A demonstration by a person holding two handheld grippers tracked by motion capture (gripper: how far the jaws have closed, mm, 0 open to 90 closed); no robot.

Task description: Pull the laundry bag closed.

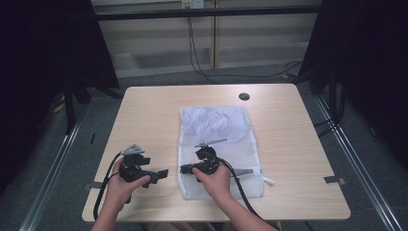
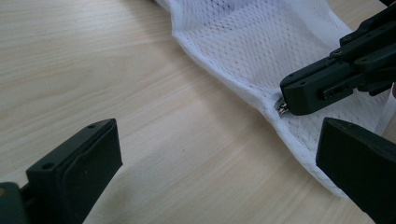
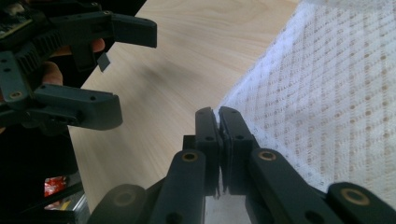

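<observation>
The right hand-held gripper [image 2: 285,106] is clamped on the zipper pull [image 2: 281,108] at the mesh bag [image 1: 216,144] edge. The left hand-held gripper [image 3: 109,67] is held beside it over the bench [image 1: 149,115], jaws spread apart.

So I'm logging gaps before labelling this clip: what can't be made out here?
- Contents of the white mesh laundry bag: high view, a pale shape blurred by the netting.
- What the right hand-held gripper pinches: left gripper view, a small metal piece, mostly covered by its shut jaws.
- Near edge of the light wooden table: high view, partly hidden by forearms.
</observation>
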